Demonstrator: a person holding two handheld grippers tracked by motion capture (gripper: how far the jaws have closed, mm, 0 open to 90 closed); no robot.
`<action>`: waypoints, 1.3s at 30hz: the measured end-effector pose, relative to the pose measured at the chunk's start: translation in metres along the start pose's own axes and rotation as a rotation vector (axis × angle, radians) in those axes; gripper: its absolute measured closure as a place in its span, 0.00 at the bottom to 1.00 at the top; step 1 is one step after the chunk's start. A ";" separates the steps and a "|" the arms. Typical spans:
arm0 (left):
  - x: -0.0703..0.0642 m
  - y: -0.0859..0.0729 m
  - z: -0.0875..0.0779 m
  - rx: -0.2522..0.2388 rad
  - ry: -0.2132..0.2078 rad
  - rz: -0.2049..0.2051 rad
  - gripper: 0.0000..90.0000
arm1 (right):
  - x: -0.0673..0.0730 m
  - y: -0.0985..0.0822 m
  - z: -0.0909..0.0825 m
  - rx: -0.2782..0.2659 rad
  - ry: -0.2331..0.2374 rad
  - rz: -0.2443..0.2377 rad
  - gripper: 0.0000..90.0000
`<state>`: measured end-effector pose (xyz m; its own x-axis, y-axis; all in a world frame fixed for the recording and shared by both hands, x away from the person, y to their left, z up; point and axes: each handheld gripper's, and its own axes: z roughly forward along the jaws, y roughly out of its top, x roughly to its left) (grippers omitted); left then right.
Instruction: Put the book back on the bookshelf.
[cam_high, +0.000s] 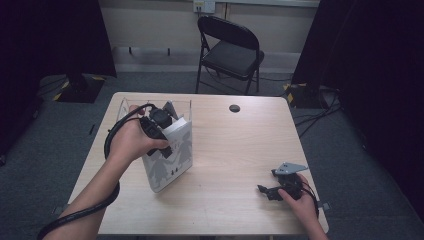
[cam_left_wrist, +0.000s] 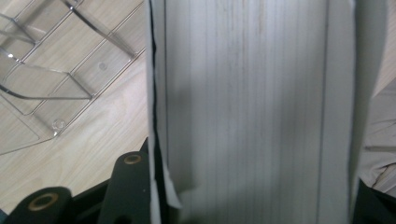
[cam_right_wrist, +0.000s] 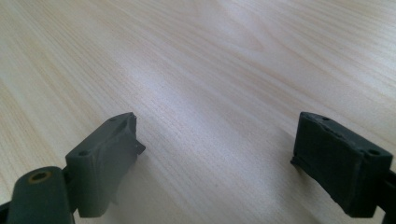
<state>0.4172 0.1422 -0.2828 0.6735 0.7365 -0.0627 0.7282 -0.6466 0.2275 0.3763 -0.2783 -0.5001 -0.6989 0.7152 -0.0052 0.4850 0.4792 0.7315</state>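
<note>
On the left half of the wooden table, at about nine o'clock from its middle, stands a thick white book with grey figure silhouettes on its cover, tilted, its lower corner on the tabletop. The left gripper comes onto it from above, and its jaws are clamped on the book across its thickness. In the left gripper view the page edges run upward between the two black jaws, the covers showing as thin white strips at either side. Just behind the book, at twelve o'clock from it, sits a clear plastic rack with curved dividers; in the left gripper view it lies on the wood at about ten o'clock. The right gripper rests well apart, near the table's edge at about four o'clock from the book, held low in the person's hand. Its jaws stand wide apart with nothing but bare wood between them. Beyond the table's far edge stands a black folding chair on grey carpet.
</note>
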 end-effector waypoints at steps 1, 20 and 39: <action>0.001 0.000 0.000 0.003 0.003 -0.002 0.59 | 0.000 0.000 0.000 0.000 0.000 -0.001 0.14; 0.019 -0.004 0.001 0.009 0.027 -0.078 0.59 | 0.000 0.000 0.000 0.000 0.000 0.000 0.14; 0.026 0.005 0.003 0.010 0.052 -0.144 0.59 | 0.000 0.000 0.000 0.000 0.000 0.000 0.14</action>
<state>0.4384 0.1578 -0.2867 0.5547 0.8309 -0.0435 0.8182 -0.5352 0.2098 0.3763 -0.2783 -0.5001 -0.6992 0.7149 -0.0055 0.4846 0.4795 0.7316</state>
